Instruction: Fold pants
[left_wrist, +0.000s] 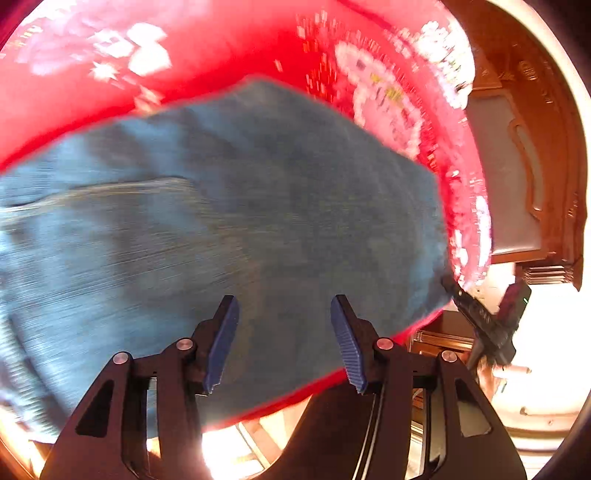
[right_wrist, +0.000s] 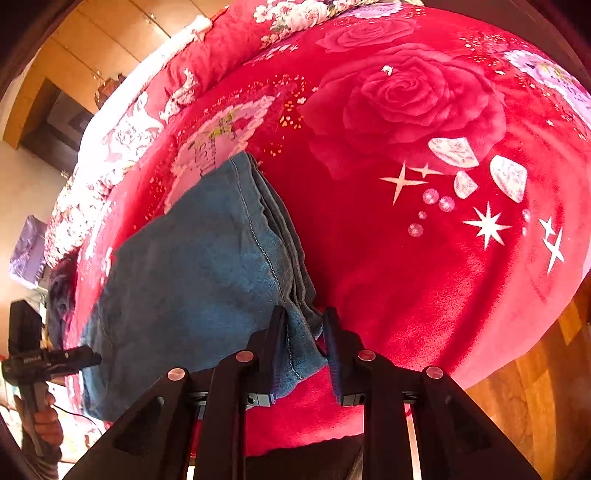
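Blue denim pants (right_wrist: 192, 269) lie folded in several layers on a red rose-patterned blanket (right_wrist: 406, 258). My right gripper (right_wrist: 304, 325) has its fingers on either side of the near corner of the stacked fold edge, with a gap still showing, so it looks open around the cloth. In the blurred left wrist view the pants (left_wrist: 221, 221) fill the middle. My left gripper (left_wrist: 284, 314) is open and empty, hovering over the denim. The left gripper also shows at the left edge of the right wrist view (right_wrist: 55, 360).
The blanket (left_wrist: 221, 55) covers a bed. A wooden headboard (left_wrist: 535, 166) stands at the right of the left wrist view. Wooden cabinets (right_wrist: 92, 48) stand at the far left, and a wooden floor (right_wrist: 535, 387) lies beside the bed.
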